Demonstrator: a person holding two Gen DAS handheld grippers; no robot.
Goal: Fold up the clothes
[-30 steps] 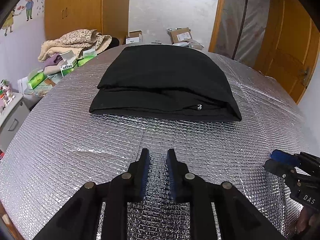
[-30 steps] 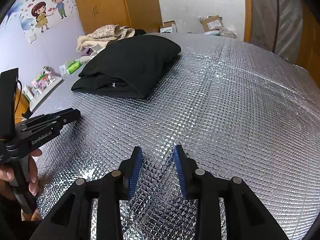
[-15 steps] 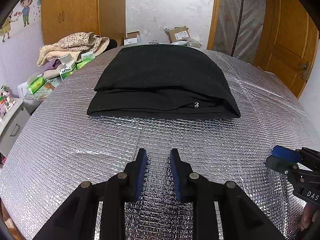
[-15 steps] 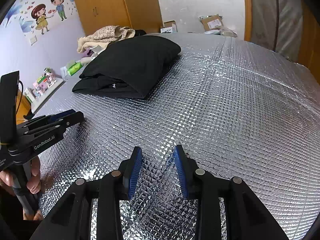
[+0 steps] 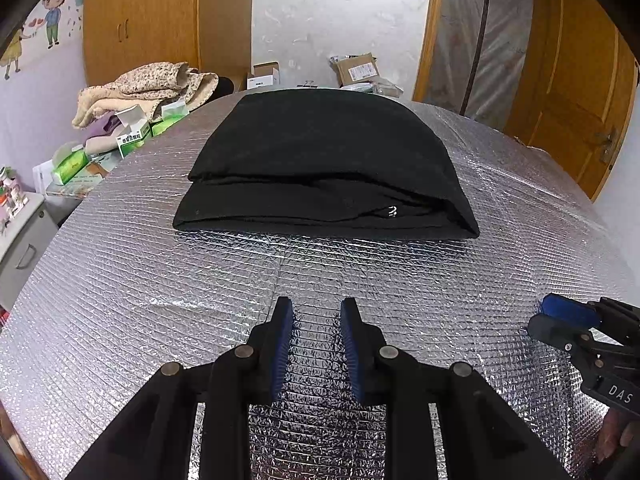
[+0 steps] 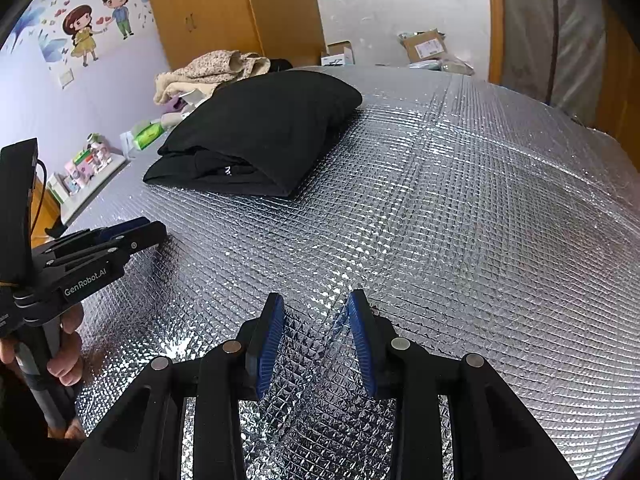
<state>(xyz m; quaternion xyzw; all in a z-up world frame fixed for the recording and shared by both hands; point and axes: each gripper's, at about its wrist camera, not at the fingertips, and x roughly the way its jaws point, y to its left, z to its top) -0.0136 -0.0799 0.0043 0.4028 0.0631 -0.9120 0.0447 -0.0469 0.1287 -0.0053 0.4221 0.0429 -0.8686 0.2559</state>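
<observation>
The folded black garment [image 5: 324,168] lies on the foil-covered surface [image 5: 120,280], well ahead of both grippers, its long axis crosswise. The left gripper [image 5: 316,308], nearer and squarely facing it, has just been opening, empty; the right gripper [image 6: 316,304] stands open, empty.

One folded black garment [image 5: 328,168] lies on one silver quilted surface [image 5: 120,280]. Two grippers: left gripper [image 5: 316,320], right gripper [image 6: 316,316]. One heap of beige blankets [image 5: 148,88]. Two green tissue packs [image 5: 70,164] counted. Two cardboard boxes [image 5: 356,70] by the far wall. One wooden wardrobe [image 5: 160,20].
</observation>
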